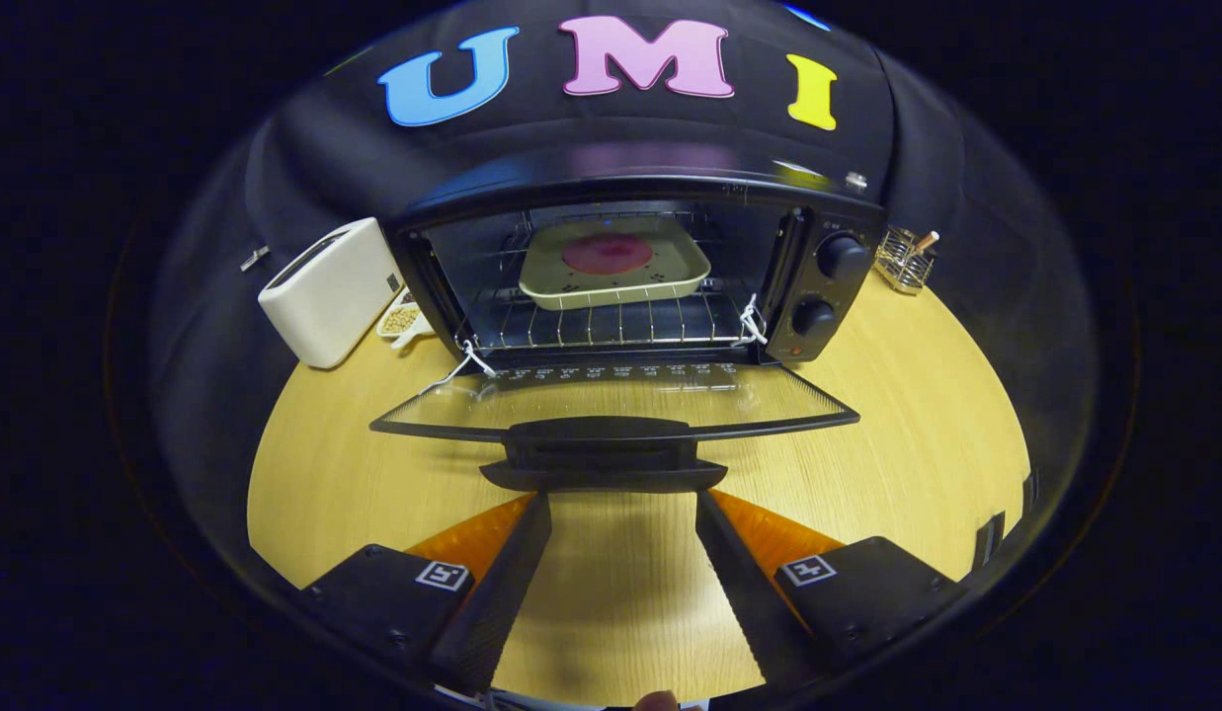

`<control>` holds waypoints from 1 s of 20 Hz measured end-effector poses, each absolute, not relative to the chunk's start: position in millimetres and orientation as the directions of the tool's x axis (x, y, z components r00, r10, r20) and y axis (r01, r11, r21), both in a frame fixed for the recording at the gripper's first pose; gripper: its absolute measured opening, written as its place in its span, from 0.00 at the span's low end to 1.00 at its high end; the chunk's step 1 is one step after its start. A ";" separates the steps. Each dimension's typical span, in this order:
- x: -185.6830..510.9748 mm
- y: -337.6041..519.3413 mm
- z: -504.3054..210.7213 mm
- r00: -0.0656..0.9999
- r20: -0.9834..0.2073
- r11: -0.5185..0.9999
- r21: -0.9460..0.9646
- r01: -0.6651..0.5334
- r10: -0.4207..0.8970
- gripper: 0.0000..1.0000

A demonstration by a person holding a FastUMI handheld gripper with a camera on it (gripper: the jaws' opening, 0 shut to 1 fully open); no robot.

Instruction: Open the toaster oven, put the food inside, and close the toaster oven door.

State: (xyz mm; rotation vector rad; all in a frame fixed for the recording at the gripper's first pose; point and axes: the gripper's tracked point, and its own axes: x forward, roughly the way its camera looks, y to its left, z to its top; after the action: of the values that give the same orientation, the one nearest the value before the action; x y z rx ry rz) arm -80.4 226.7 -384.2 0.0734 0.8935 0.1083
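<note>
A black toaster oven [818, 212] stands at the back of the wooden table with its glass door [620, 395] folded down flat toward me. Inside, on the wire rack [611, 321], sits a pale square tray [615, 286] with a round red piece of food [607, 253] in its middle. My gripper [620, 506] is open, with nothing between its fingers. The fingertips sit just below the door's black handle [601, 449], one near each end of it, and I cannot tell whether they touch it.
A cream-coloured toaster [329, 291] stands left of the oven, with a small dish of beans [401, 319] behind it. A wire holder [905, 259] is at the back right. Two knobs [828, 286] are on the oven's right panel. White strings [462, 363] hang at the door hinges.
</note>
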 end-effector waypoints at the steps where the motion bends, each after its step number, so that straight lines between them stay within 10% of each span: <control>1: -78.8 225.5 -378.4 0.634 -0.763 0.992 0.106 -0.068 0.125 0.97; 20: -22.1 178.9 -186.2 0.912 -0.386 0.990 0.053 -0.128 0.139 0.98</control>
State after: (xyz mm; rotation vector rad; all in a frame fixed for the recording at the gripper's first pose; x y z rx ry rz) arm -22.1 178.9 -186.2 0.0269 0.3993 0.1377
